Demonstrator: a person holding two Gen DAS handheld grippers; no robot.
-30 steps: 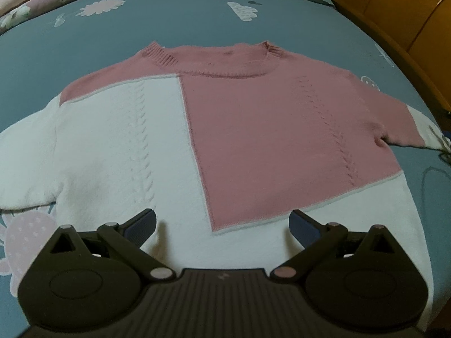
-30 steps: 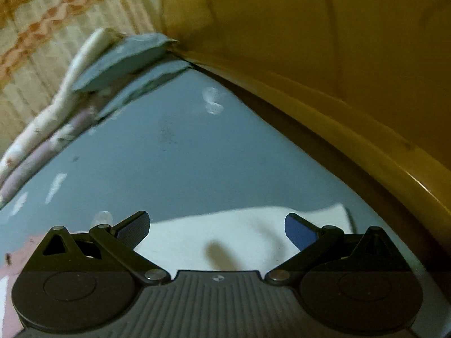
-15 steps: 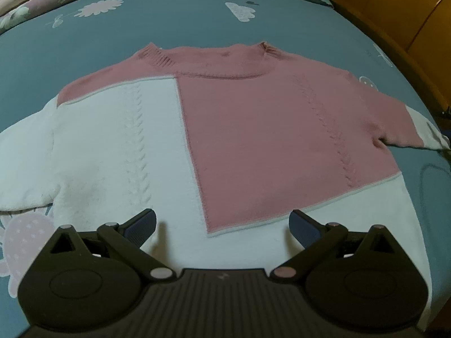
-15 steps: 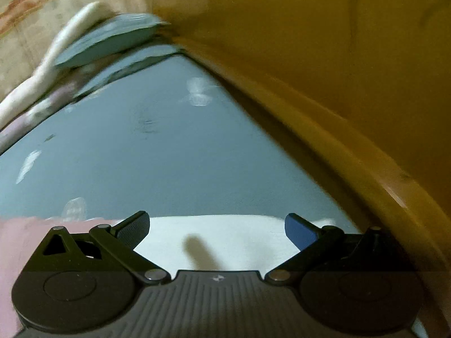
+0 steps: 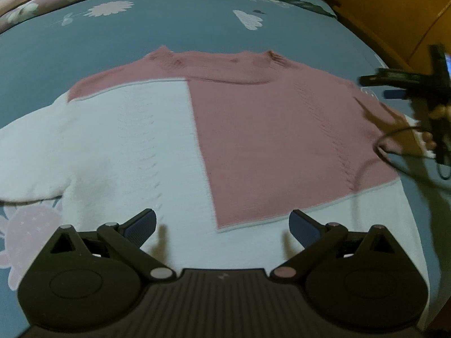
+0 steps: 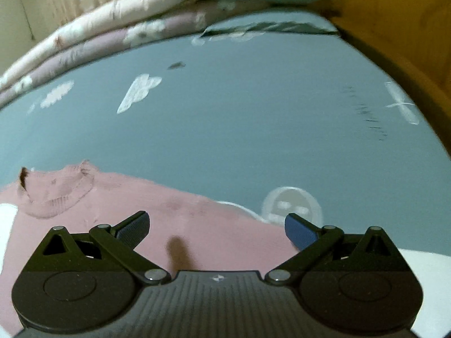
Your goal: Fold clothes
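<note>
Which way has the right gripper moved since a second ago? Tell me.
Yes. The right gripper swung left, from the white cuff beside the wooden bed frame to over the sweater shoulder near the collar.

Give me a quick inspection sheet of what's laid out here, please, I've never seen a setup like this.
Surface: bed sheet, grey-blue with white cloud and flower prints.
Job's things: sweater, pink and white, spread flat, neckline at the far side, not yet folded.
Clutter: nothing seen on the sheet besides the sweater.
Grippers: left tongs open above the hem; right tongs open above the pink shoulder by the sleeve. Neither holds anything.
Cables: a dark cable loops below the right tool, over the sleeve.
Surroundings: folded quilts at the far edge; wooden bed frame on the right.
</note>
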